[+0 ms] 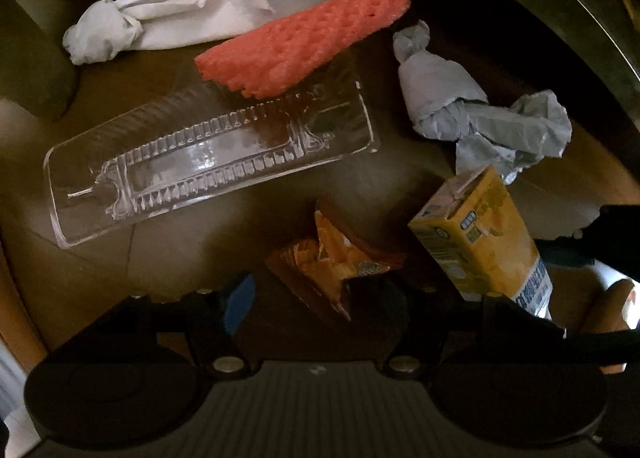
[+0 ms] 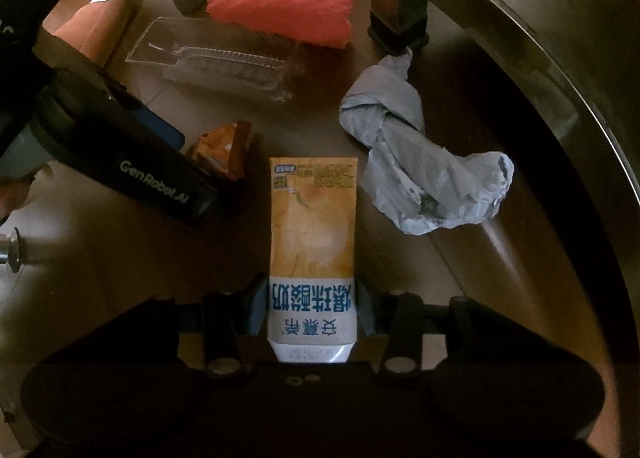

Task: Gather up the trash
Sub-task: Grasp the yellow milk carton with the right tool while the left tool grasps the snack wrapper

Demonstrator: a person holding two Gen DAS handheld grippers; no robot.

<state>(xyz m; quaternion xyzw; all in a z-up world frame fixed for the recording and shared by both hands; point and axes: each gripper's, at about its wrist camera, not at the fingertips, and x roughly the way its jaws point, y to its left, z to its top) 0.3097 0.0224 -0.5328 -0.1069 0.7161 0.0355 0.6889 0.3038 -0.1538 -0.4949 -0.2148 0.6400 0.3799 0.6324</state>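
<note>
My right gripper (image 2: 312,310) is shut on the lower end of a yellow drink carton (image 2: 312,226), which is also seen at the right of the left wrist view (image 1: 476,234). My left gripper (image 1: 308,298) points straight down and stands open, with a crumpled orange snack wrapper (image 1: 328,262) lying loose on the brown surface just beyond its fingers. In the right wrist view the left gripper (image 2: 192,172) reaches in from the left beside that wrapper (image 2: 220,150).
A clear plastic tray (image 1: 208,162), a pink foam net (image 1: 304,42), a knotted white bag (image 1: 160,22) and a crumpled grey-blue bag (image 1: 472,114) lie on the brown surface. A curved metal rim (image 2: 540,58) bounds the right. A black-footed leg (image 2: 400,26) stands behind.
</note>
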